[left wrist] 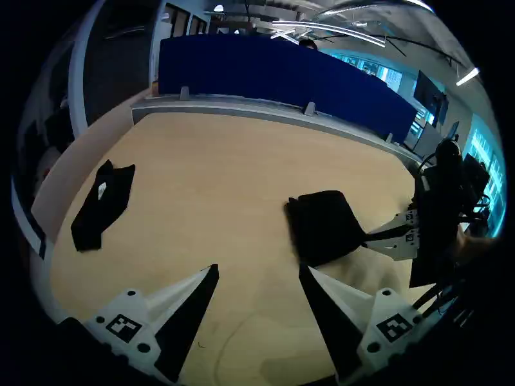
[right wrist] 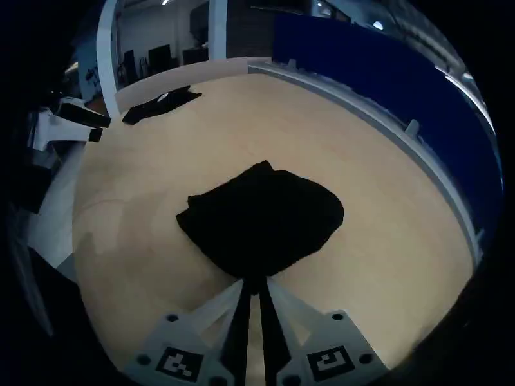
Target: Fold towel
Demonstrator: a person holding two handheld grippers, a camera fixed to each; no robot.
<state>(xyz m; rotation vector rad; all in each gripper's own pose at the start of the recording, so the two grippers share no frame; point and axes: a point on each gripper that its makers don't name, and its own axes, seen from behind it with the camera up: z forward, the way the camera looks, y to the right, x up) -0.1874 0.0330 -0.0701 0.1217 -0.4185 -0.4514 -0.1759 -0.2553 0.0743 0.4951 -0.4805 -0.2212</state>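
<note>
Your left hand-held gripper (left wrist: 257,273) stands wide, its two fingers well apart over bare tabletop (left wrist: 212,167) and touching nothing. In the left gripper view, the black towel (left wrist: 325,225) lies bunched at about 2 o'clock from it. The right hand-held gripper (left wrist: 380,237) reaches in from 3 o'clock to meet the towel's edge.

In the right gripper view, your right hand-held gripper's fingers are drawn narrow, almost together, and pinch the near hem of the towel at 12 o'clock just ahead of the tips. The towel sits as a rumpled, rounded heap on the light wood, its bulk spreading up and out toward 1 o'clock.

A second black cloth (right wrist: 161,103) lies flat well apart, near the far edge of the tabletop at 11 o'clock in this view, and at 9 o'clock in the left gripper view. A blue partition (left wrist: 283,71) lines the back of the tabletop.
</note>
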